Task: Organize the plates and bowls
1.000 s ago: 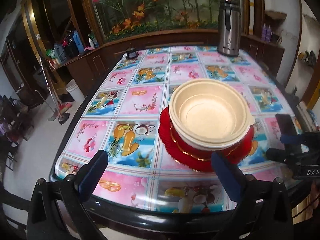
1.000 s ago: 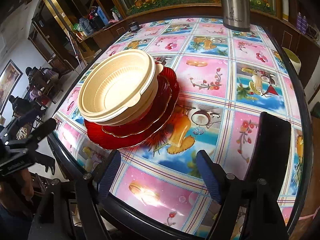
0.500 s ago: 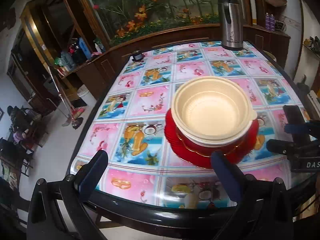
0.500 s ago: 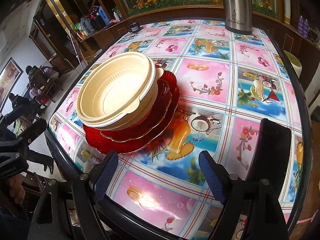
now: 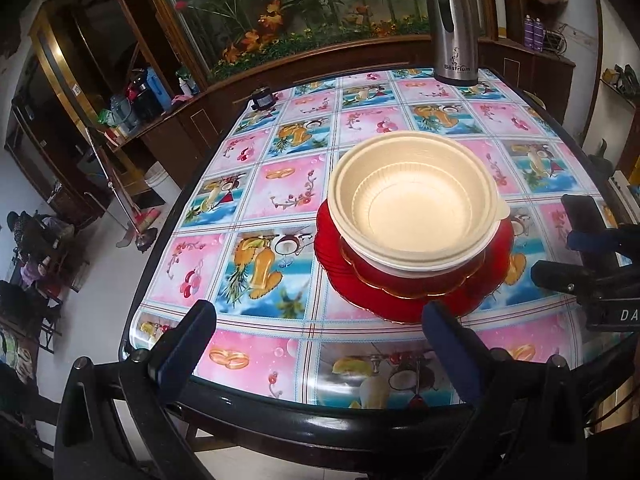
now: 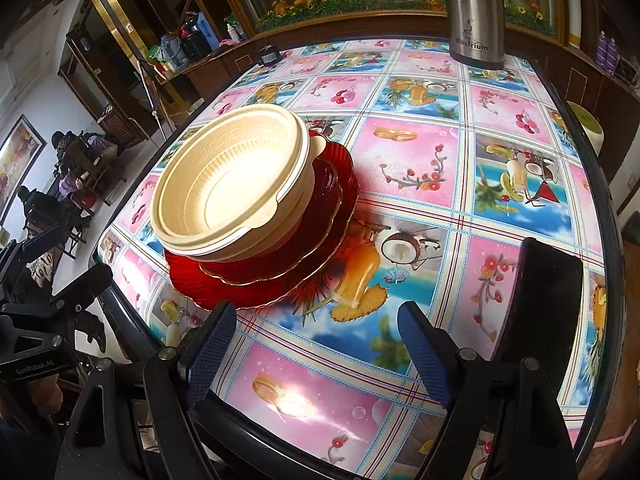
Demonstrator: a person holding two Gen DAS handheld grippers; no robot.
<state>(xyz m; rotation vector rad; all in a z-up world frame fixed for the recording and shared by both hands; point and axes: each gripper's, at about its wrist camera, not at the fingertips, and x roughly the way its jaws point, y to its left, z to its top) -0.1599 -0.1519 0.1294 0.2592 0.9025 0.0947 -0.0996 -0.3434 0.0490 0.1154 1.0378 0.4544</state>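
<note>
From the left wrist, the left gripper [image 5: 320, 340] is hovering over the near table [image 5: 520, 120] edge, its jaws standing wide apart and holding nothing. The stack is sitting on the table just beyond its right finger: two cream bowls [image 5: 416, 208] nesting one inside the other, resting on a smaller gold-edged red plate [image 5: 400, 284], which is lying on a larger red plate [image 5: 492, 292]. The right gripper [image 5: 576, 260] is showing at the right edge. A steel flask [image 5: 452, 28] is standing at the far end, well apart from the stack.

From the right wrist, the right gripper [image 6: 316, 344] is also gaping wide and empty, with the stack just ahead of its left finger. The bowls [image 6: 228, 184] are sitting slightly off-centre on the plates [image 6: 320, 220]. The count is coming out the same: two bowls as far as the rims show, two plates, one flask [image 6: 476, 12].

Everything seems gathered into one pile, so the sorting looks finished or nearly so; at most, some straightening is remaining.
</note>
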